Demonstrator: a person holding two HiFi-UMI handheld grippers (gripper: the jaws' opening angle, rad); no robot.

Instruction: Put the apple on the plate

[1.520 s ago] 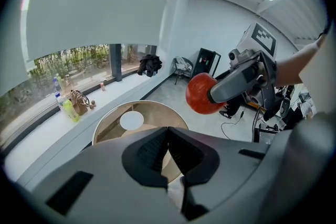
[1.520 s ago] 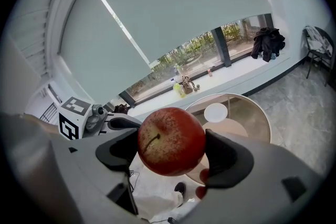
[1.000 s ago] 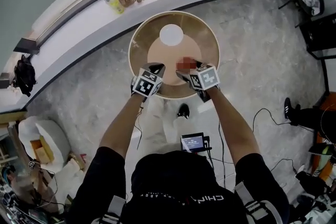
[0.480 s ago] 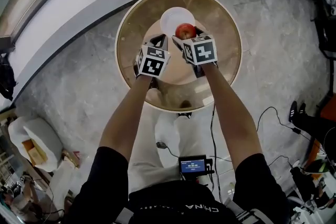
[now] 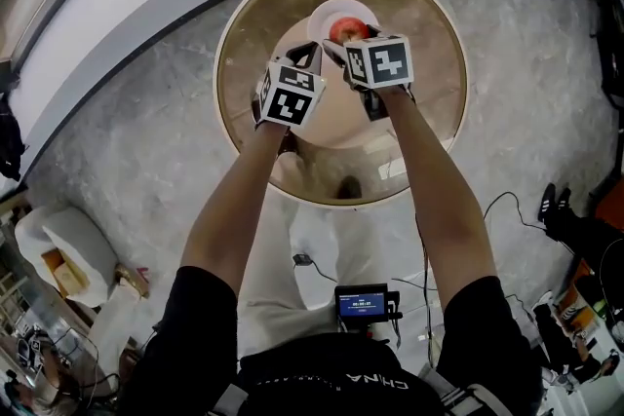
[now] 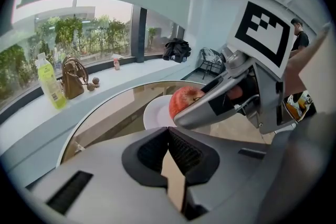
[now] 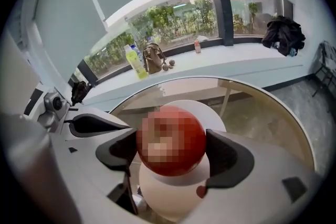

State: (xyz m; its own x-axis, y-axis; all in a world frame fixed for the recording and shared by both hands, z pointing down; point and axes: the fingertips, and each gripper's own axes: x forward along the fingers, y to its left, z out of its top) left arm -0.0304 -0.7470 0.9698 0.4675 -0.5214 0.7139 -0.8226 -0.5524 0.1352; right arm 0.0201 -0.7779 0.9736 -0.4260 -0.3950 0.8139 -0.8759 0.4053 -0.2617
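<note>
Grey marbled floor (image 5: pixel 146 112) all round, a curved white ledge (image 5: pixel 88 24) sweeping past at 11 o'clock, and in the middle of it the round table (image 5: pixel 429 112), seen from straight above. On the ledge stand a yellow-green bottle (image 7: pixel 135 63) and a brown bag (image 7: pixel 154 59) side by side, with greenery behind the windows. Now to the action: the white plate (image 5: pixel 322 12) sits on the table's 12 o'clock side, and the red apple (image 5: pixel 348 29) is right over it. The right gripper (image 5: pixel 349 46) has it, dark fingers (image 7: pixel 228 157) pinching the apple from both sides, white plate showing directly beneath the fruit in the right gripper view. Whether the apple is touching the plate or hanging just above it, no view settles. At 9 o'clock of the right gripper, just beside it, is the left gripper (image 6: pixel 169 139); its fingers (image 6: pixel 184 152) are pressed together at the tips with nothing between them, pointed toward the plate's near edge. Both marker cubes face up at the head camera, and both forearms reach in from 6 o'clock.
</note>
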